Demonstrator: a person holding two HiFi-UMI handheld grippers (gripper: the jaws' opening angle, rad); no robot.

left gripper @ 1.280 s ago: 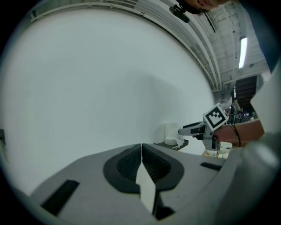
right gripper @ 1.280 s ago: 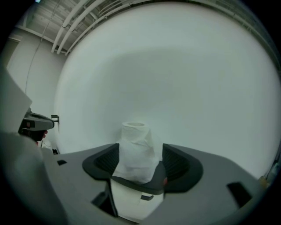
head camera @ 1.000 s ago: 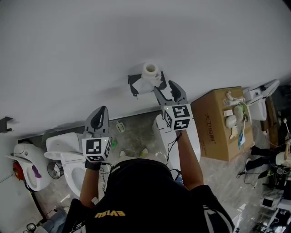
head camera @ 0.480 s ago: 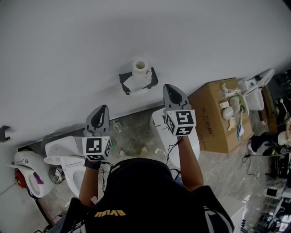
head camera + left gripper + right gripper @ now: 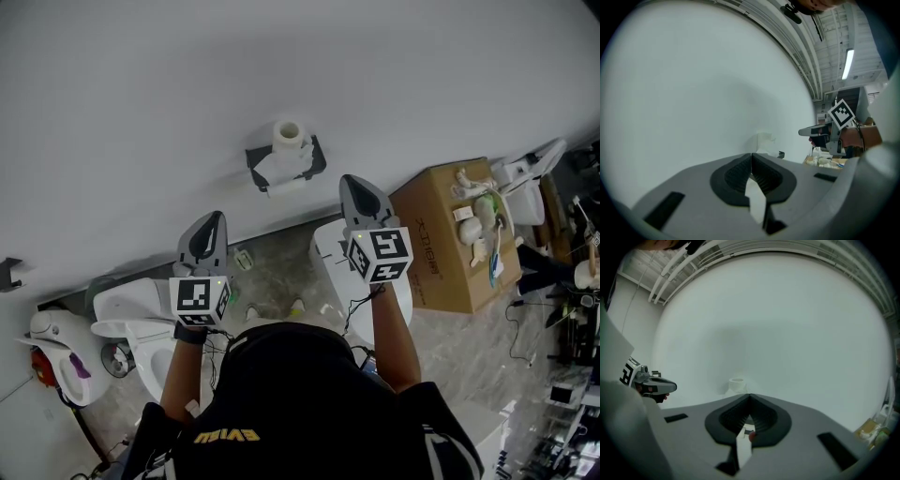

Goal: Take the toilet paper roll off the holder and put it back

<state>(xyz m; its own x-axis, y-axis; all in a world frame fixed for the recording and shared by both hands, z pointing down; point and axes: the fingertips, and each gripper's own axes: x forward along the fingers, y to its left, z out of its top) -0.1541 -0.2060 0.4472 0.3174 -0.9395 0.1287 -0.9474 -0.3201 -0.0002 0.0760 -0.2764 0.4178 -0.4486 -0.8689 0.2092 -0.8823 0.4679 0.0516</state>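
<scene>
A white toilet paper roll (image 5: 289, 134) stands upright on top of a dark wall holder (image 5: 308, 167) on the white wall, with a loose sheet hanging in front of it. My right gripper (image 5: 351, 183) is shut and empty, its tip a short way below and right of the holder. My left gripper (image 5: 211, 220) is shut and empty too, lower and to the left. In the right gripper view the roll (image 5: 737, 384) shows just above my shut right gripper (image 5: 750, 395). In the left gripper view the roll and holder (image 5: 765, 140) lie beyond my shut left gripper (image 5: 751, 154).
A cardboard box (image 5: 441, 244) with small items on top stands on the floor at the right. White toilets (image 5: 131, 314) sit at the lower left, and a white tank (image 5: 330, 258) is under my right arm. The wall fills the upper view.
My right gripper was open close to the holder; it has shut and drawn back down and to the right. The left gripper has hardly moved.
</scene>
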